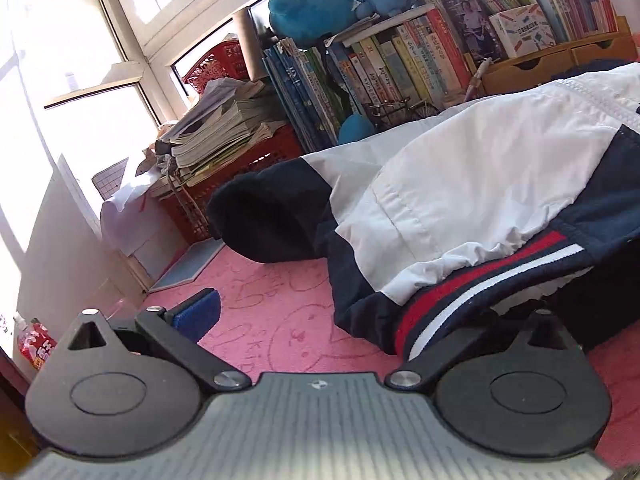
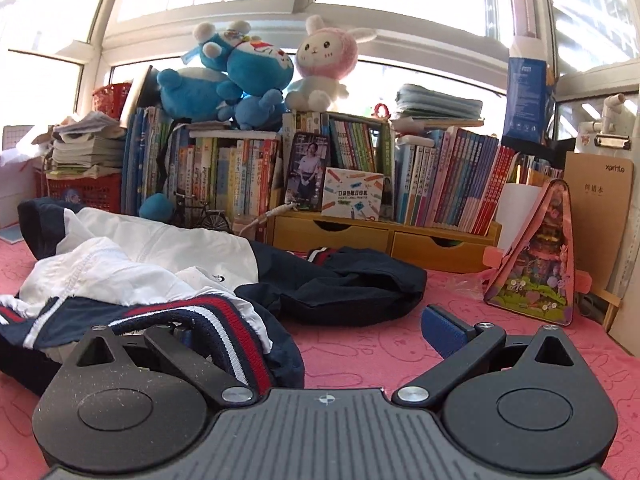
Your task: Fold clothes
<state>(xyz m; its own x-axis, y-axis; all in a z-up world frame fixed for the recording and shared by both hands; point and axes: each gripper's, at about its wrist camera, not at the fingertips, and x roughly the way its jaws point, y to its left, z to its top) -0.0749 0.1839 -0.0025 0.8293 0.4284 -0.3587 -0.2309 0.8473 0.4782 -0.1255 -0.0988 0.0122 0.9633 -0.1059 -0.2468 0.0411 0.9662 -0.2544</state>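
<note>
A white and navy jacket (image 1: 472, 184) with a red, white and navy striped hem (image 1: 472, 280) lies crumpled on a pink mat (image 1: 280, 320). My left gripper (image 1: 348, 316) is open at the hem. Its left blue pad (image 1: 196, 314) is bare over the mat, and the cloth hides its right finger. In the right wrist view the same jacket (image 2: 152, 264) spreads to the left, a navy sleeve (image 2: 352, 292) trailing right. My right gripper (image 2: 312, 332) is open too: the striped hem (image 2: 236, 340) drapes over its left finger, while its right pad (image 2: 442, 334) is free.
Rows of books (image 2: 452, 184) on wooden drawers (image 2: 384, 240) line the back, with plush toys (image 2: 240, 76) on top. A red crate with stacked papers (image 1: 224, 128) stands at the left. A pink triangular toy case (image 2: 536, 264) sits at the right.
</note>
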